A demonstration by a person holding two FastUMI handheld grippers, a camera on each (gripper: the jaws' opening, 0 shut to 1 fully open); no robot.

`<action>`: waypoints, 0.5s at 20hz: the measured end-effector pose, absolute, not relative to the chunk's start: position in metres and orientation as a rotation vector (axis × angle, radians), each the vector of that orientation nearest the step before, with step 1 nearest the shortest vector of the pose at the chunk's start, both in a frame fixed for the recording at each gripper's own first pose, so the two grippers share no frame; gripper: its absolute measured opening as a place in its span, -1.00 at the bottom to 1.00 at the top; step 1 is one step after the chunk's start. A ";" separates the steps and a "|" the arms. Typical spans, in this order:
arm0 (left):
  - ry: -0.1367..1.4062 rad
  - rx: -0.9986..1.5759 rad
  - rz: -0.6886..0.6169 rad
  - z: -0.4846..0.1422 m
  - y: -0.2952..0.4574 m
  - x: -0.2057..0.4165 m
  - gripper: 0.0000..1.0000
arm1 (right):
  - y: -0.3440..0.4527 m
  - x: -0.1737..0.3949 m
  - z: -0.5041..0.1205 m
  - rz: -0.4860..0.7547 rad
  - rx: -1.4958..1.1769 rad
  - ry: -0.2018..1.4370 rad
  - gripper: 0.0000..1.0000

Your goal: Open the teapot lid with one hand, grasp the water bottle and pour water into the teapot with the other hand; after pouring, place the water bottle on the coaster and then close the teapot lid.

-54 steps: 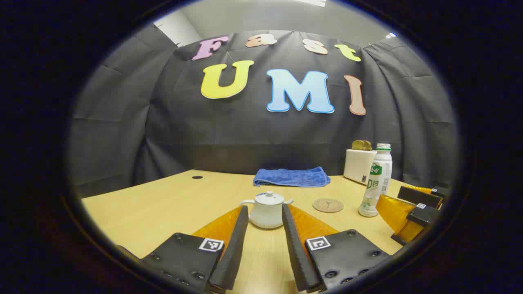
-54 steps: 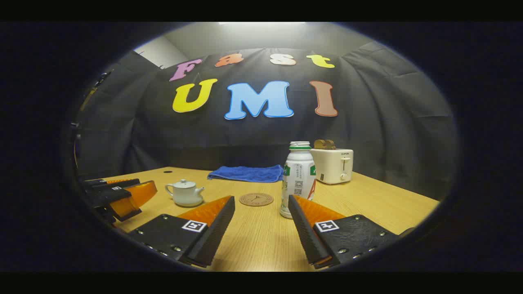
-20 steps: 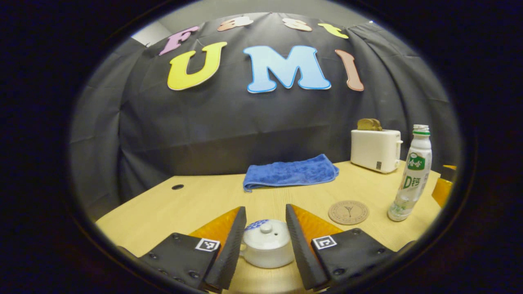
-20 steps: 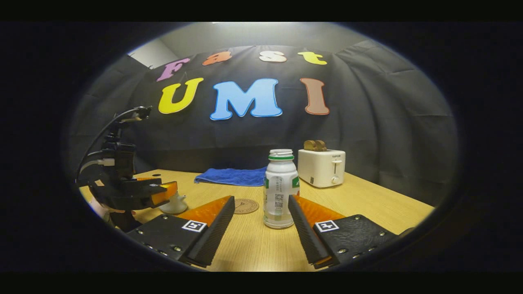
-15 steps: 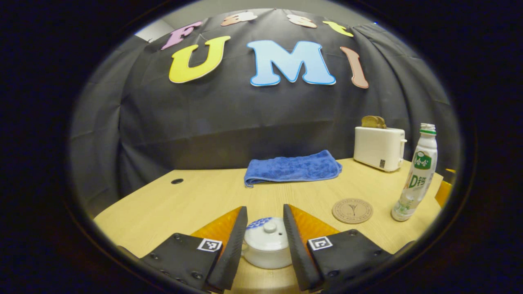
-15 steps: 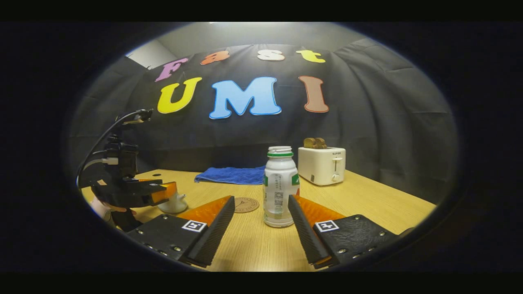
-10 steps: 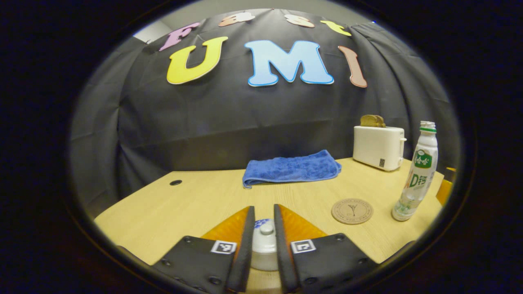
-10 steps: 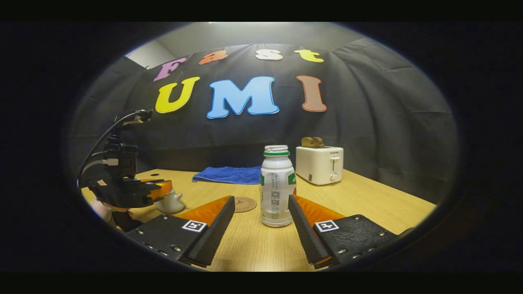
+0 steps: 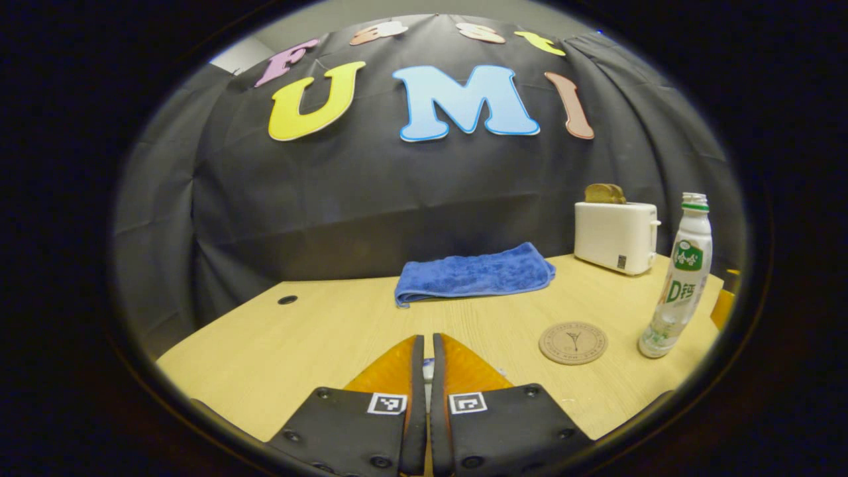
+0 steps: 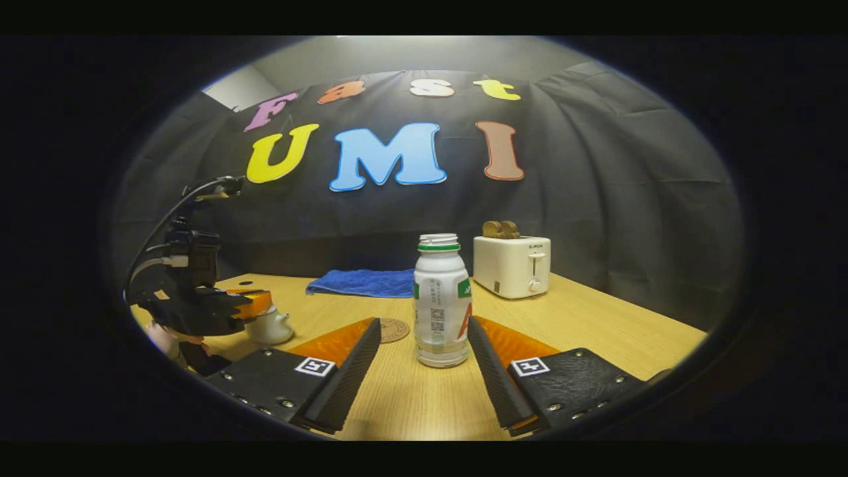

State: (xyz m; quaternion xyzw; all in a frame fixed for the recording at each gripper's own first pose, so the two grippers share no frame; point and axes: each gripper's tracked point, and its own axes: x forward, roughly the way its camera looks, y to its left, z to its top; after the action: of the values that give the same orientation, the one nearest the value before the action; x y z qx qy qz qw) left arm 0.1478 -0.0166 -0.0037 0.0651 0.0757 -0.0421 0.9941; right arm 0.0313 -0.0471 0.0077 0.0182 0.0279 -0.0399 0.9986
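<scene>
With the left claw (image 9: 424,371) pinched on the lid knob, the lid is best lifted straight; the right claw (image 10: 424,361) is spread around the water bottle (image 10: 440,301).

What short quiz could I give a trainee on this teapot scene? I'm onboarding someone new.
1. True or false: the bottle stands on the coaster.
2. What stands between the right gripper's open fingers? A) a cup B) the bottle C) a spoon
3. Fill in: the left gripper has closed on the teapot's ____.

Key: 1 false, it stands on the table beside the coaster; 2 B; 3 lid.
</scene>
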 end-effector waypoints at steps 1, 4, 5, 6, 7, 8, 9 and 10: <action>0.147 0.129 -0.088 0.000 -0.017 0.148 -0.87 | -0.049 0.032 0.008 -0.083 0.031 0.057 0.63; 0.124 0.098 -0.116 0.017 -0.020 0.140 -0.80 | -0.053 0.037 0.008 -0.079 0.019 0.065 0.63; 0.112 0.096 -0.122 0.022 -0.022 0.139 -0.80 | -0.054 0.038 0.007 -0.081 0.016 0.068 0.63; 0.103 0.095 -0.129 0.028 -0.023 0.137 -0.87 | -0.056 0.038 0.007 -0.086 0.010 0.068 0.63; 0.097 0.090 -0.138 0.033 -0.025 0.134 -0.80 | -0.059 0.039 0.007 -0.091 0.005 0.068 0.63; 0.091 0.081 -0.145 0.038 -0.025 0.131 -0.80 | -0.061 0.041 0.008 -0.095 0.000 0.069 0.63; 0.084 0.069 -0.148 0.044 -0.024 0.127 -0.80 | -0.063 0.044 0.007 -0.095 -0.004 0.072 0.63; 0.077 0.058 -0.150 0.051 -0.021 0.124 -0.80 | -0.065 0.046 0.007 -0.093 -0.006 0.076 0.63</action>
State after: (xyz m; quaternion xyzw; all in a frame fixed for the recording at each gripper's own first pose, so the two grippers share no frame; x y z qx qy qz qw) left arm 0.1237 -0.0214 0.0511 0.0290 0.0385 -0.0747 0.9960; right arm 0.0459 -0.0649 0.0073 -0.0032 0.0381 -0.0466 0.9982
